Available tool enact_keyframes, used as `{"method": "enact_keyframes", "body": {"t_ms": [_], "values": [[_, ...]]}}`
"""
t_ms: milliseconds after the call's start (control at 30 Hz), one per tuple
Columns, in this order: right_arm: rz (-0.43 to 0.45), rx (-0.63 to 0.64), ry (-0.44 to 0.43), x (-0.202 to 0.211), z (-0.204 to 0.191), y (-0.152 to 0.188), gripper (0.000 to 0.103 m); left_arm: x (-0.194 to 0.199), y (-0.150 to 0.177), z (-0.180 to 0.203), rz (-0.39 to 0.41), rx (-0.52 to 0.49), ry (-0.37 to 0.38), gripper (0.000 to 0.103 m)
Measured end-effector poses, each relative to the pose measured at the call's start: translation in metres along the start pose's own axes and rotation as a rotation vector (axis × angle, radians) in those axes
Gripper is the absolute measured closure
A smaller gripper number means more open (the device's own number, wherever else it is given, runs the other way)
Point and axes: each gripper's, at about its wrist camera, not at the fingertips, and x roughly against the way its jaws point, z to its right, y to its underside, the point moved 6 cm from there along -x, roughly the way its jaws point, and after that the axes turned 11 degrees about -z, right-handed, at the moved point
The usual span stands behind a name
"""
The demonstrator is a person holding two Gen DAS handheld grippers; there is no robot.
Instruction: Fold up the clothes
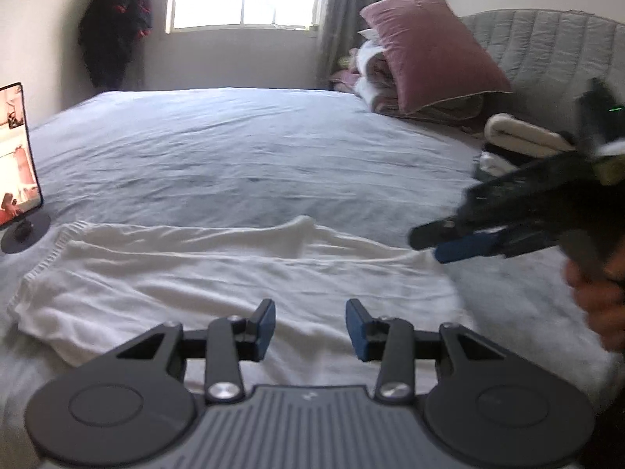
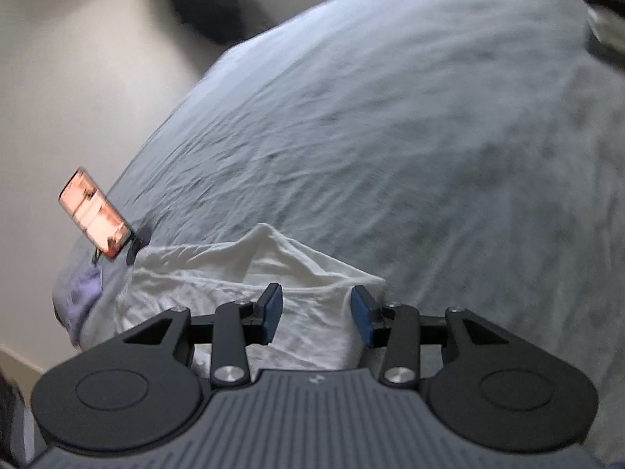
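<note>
White knit garment (image 1: 242, 273), rumpled, half-folded

garment (image 1: 234, 273): white, soft, knit-like cloth with a ribbed hem at its left end
state: partly folded, layers lying one over another, creased
pose: spread flat and long from left to right; one fold stands up as a small peak along the far edge (image 2: 269, 234)
place: on the grey bed (image 1: 234, 148), near its front edge, right end tapering to a narrow corner
</note>
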Motion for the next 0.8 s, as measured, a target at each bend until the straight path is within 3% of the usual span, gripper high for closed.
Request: {"method": "enact_keyframes", "body": {"t_ms": [233,367,467,567,667,800], "values": [[-0.051,0.222,0.032,-0.033,-0.031,0.005,0.059,0.007,0.031,-0.014,-0.001,-0.009,0.027,0.062],[-0.043,0.271,0.087,-0.042,-0.027,0.005,0.065,0.016,0.04,-0.019,0.002,-0.011,0.052,0.062],[-0.02,0.253,0.086,-0.038,-0.019,0.001,0.065,0.021,0.04,-0.019,-0.005,-0.008,0.055,0.062],[-0.013,0.201,0.067,-0.025,-0.008,-0.003,0.06,0.031,0.037,-0.016,-0.005,0.001,0.066,0.051],[-0.021,0.126,0.027,-0.004,0.006,-0.006,0.052,0.042,0.033,-0.007,0.027,-0.001,0.107,0.048],[-0.082,0.013,-0.063,0.016,0.024,0.005,0.052,0.047,0.027,0.017,0.055,-0.066,0.162,0.043]]}}
